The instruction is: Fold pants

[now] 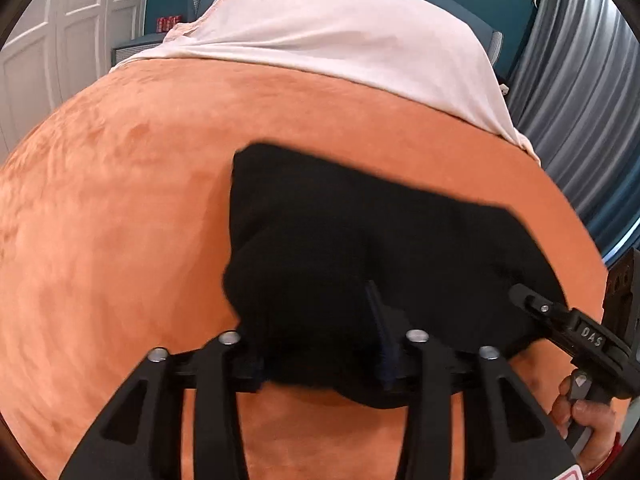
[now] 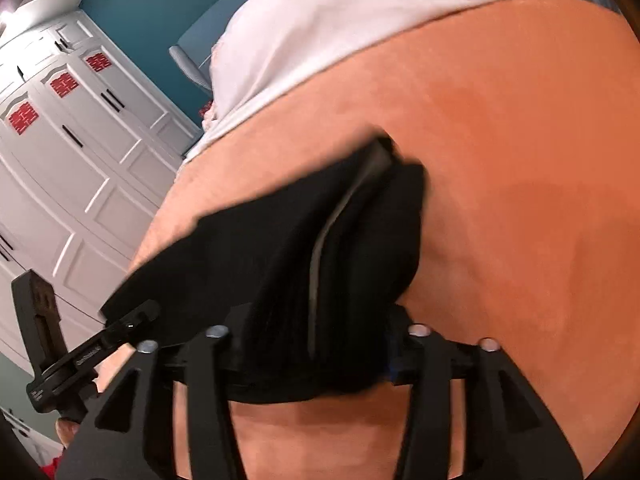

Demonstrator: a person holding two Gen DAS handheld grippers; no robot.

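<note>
The black pants (image 1: pixel 360 220) lie folded on an orange blanket (image 1: pixel 120 200) that covers a bed. In the left wrist view their near edge bunches up between the fingers of my left gripper (image 1: pixel 316 320), whose jaws stand apart and loose around the cloth. Most of both fingers is hidden by it. The right wrist view shows the pants (image 2: pixel 260 248) with a grey waistband strip, their near end lying between the spread jaws of my right gripper (image 2: pixel 316 328). Each view catches a finger (image 1: pixel 536 304) (image 2: pixel 128 320) of the other gripper at the pants' far corner.
A white sheet (image 1: pixel 340 40) covers the head of the bed beyond the orange blanket (image 2: pixel 520 160). White wardrobe doors (image 2: pixel 80 160) stand to one side, a grey curtain (image 1: pixel 580 80) to the other. A person's hand (image 1: pixel 588 420) holds the right gripper's handle.
</note>
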